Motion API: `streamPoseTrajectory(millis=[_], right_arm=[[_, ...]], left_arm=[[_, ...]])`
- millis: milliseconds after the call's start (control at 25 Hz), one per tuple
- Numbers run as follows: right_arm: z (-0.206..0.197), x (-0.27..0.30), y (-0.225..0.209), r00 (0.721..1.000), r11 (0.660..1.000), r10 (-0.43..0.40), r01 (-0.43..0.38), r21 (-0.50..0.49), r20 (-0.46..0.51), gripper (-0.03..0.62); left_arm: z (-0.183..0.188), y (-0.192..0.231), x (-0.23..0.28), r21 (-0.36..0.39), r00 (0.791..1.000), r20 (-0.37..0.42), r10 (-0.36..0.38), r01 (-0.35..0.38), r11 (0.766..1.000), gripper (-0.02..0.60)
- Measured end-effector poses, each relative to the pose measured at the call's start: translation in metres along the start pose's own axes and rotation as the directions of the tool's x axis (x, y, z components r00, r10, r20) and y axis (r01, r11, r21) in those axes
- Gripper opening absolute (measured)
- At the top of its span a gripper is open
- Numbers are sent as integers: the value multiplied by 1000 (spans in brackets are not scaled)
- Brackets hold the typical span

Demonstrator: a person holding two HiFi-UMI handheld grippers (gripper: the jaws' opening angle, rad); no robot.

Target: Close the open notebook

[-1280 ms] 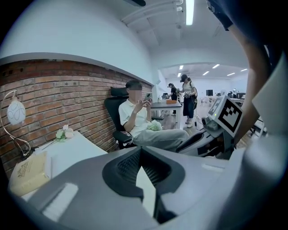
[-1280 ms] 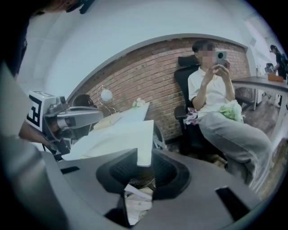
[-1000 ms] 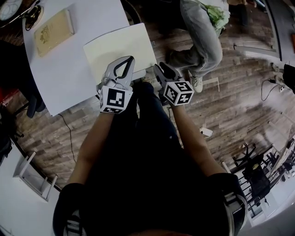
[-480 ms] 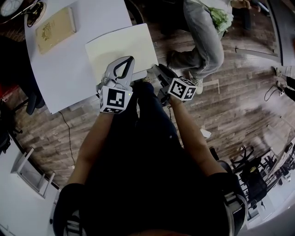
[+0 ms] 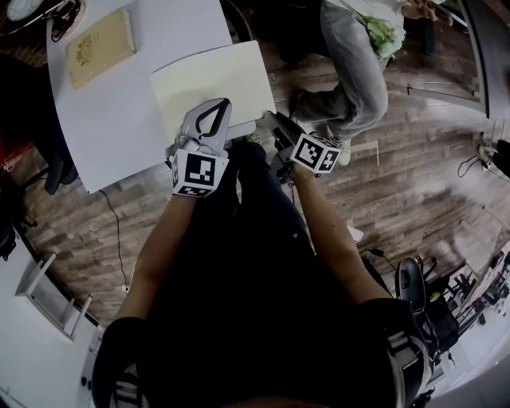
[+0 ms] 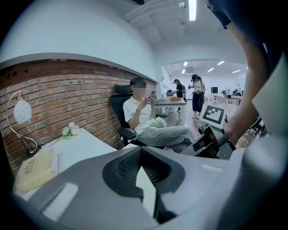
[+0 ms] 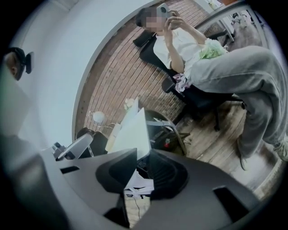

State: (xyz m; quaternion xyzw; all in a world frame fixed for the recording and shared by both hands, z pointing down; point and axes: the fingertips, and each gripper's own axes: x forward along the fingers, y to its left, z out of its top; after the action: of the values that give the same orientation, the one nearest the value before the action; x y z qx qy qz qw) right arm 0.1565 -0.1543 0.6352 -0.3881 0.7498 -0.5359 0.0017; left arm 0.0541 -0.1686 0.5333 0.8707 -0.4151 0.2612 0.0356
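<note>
One white desk (image 5: 119, 127) carries two books: one open notebook (image 5: 211, 80) and one closed tan book (image 5: 100, 46). At its far end are one lamp (image 6: 21, 111) and one small bunch of flowers (image 6: 69, 130). Three people show beyond: one seated person (image 6: 144, 117) in one office chair (image 6: 118, 101) with one phone (image 7: 163, 10), and two standing people (image 6: 197, 92) far back.

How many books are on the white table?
2. A tan book lies at the far left corner of the table. A cream notebook lies at its near right edge. More could sit beyond the picture's top.
</note>
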Motion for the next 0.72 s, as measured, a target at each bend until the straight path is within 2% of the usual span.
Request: streamPoseTrajectory(millis=[320, 720], right_arm=[[14, -10, 20, 999, 999, -24, 26, -47, 42, 64], [46, -13, 59, 994, 968, -64, 84, -238, 88, 41]], left_arm=[[3, 1, -6, 1, 1000, 13, 8, -8, 1000, -5], [14, 8, -15, 12, 999, 37, 33, -33, 999, -5]])
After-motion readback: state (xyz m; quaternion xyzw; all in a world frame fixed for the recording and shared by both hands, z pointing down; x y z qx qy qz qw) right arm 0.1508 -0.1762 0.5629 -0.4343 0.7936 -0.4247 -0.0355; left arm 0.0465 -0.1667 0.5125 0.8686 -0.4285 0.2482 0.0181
